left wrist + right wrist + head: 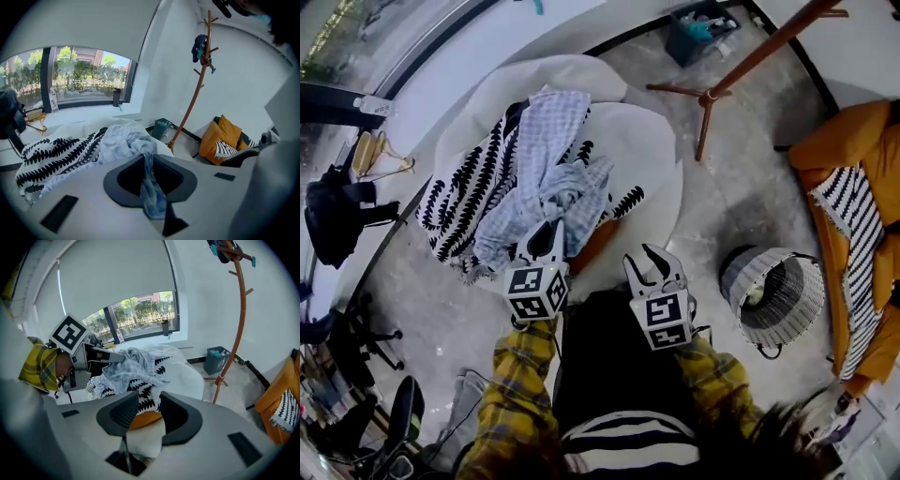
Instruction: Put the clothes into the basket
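**Blue checked garment, gripped for transfer**

Left gripper [149, 171]: fingers clamped on a fold of the blue checked garment [553, 187], which is heaped on the white beanbag [647, 141] well left of the basket [736, 277], presumably to carry it there. Right gripper [144, 411]: fingers partly apart, empty.

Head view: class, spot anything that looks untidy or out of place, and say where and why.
A pale blue checked garment lies crumpled over a black-and-white patterned cloth, heaped on the white seat rather than in the basket. The left gripper pinches it.
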A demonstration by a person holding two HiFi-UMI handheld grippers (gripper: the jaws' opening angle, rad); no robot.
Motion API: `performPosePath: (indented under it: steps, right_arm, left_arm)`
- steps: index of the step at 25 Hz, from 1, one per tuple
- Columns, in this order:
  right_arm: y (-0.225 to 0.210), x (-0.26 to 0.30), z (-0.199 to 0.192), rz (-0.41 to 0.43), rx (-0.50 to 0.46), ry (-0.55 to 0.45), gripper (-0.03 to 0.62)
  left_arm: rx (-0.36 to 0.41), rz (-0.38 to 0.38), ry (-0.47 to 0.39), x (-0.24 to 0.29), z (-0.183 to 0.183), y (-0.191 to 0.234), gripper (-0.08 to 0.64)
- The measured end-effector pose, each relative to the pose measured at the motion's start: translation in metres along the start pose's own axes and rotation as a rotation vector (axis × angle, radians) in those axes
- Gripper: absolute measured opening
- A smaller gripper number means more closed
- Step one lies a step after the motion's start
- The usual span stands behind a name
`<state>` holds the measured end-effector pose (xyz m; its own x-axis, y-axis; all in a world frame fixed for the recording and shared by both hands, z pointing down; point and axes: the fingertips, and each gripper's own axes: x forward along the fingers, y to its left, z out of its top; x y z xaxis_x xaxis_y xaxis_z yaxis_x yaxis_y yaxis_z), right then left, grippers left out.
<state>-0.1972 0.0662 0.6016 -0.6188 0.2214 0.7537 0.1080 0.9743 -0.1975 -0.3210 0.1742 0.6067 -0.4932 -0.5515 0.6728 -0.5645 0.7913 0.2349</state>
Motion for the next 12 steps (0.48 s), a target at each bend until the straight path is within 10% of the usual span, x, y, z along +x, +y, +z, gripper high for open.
performPosePath:
  steps: [12]
  right_arm:
    - [-0.037,-0.092,0.044,-0.059,-0.032,-0.112,0.161]
  left_arm:
    - [0.012,-0.042,-0.133,-0.088,0.061,-0.075,0.066]
